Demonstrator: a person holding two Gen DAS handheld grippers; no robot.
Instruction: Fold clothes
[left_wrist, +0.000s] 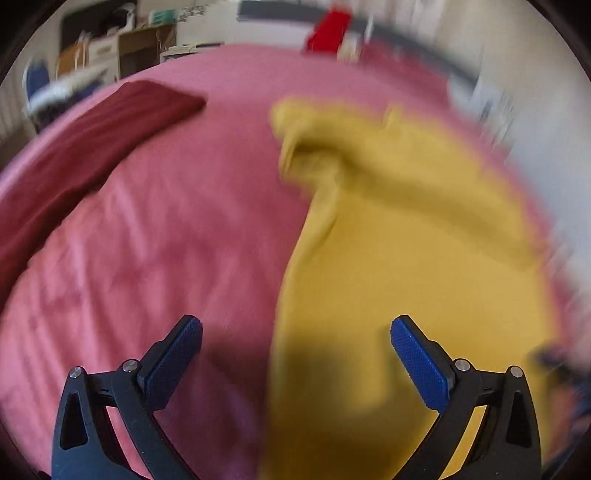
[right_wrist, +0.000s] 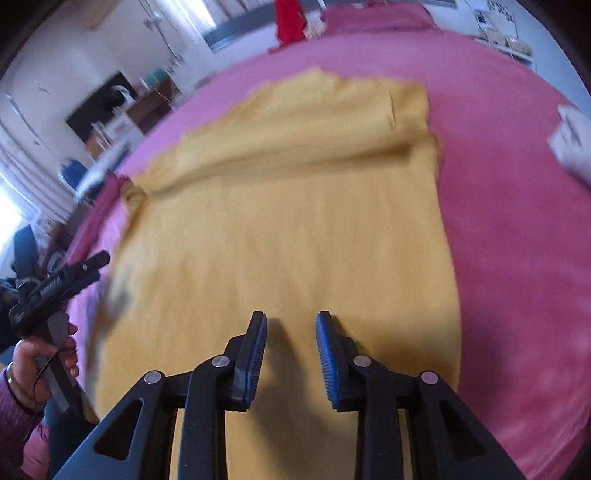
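Observation:
A mustard-yellow garment (right_wrist: 295, 206) lies spread on the pink bed cover (right_wrist: 509, 229), with a fold ridge across its far part. My right gripper (right_wrist: 291, 325) hovers over its near middle, jaws a little apart, nothing between them. In the left wrist view the same yellow garment (left_wrist: 399, 258) fills the right half, blurred. My left gripper (left_wrist: 295, 325) stands wide open above its left edge, holding nothing. The right wrist view catches the left gripper (right_wrist: 90, 264) at the far left, held by a hand (right_wrist: 33, 360).
A folded dark red garment (left_wrist: 85, 147) lies at the bed's far left. A white item (right_wrist: 572, 144) rests on the bed's right side. Something bright red (right_wrist: 290, 18) hangs beyond the far edge. Furniture and boxes (left_wrist: 122, 48) stand behind the bed.

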